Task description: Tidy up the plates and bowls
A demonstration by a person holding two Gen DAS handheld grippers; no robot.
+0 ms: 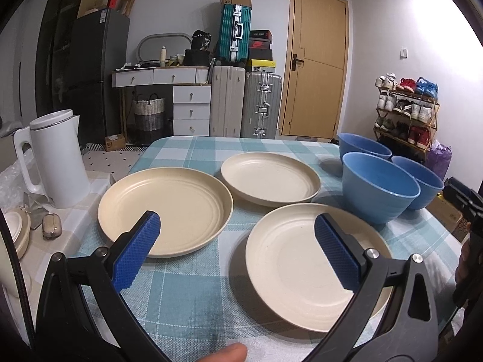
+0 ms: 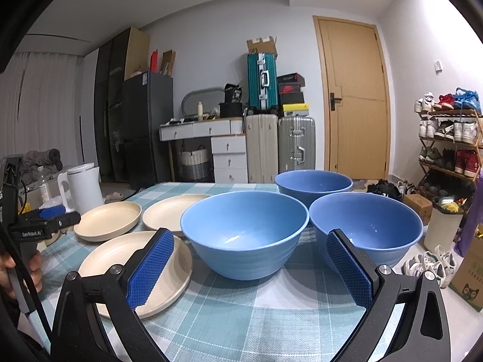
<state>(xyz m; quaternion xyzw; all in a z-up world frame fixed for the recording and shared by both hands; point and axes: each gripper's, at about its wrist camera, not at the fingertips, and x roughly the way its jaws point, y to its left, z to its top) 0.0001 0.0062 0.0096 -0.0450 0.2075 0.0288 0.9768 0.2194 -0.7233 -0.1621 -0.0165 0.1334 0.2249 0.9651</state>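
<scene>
Hovering over worktop (image 1: 193,295): left tool (image 1: 238,238) and right tool (image 2: 247,253) both agape, empty. Three cream plates (image 1: 164,209) at 10 o'clock, three blue bowls (image 2: 244,232) at 2. Likely light, stiff, slick; pinch rims.

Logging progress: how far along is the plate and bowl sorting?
Nothing looks done: three plates lie apart on the table, and three bowls stand unstacked. Nothing in hand: left tongs and right tongs are open and empty. All stacking is left.
</scene>
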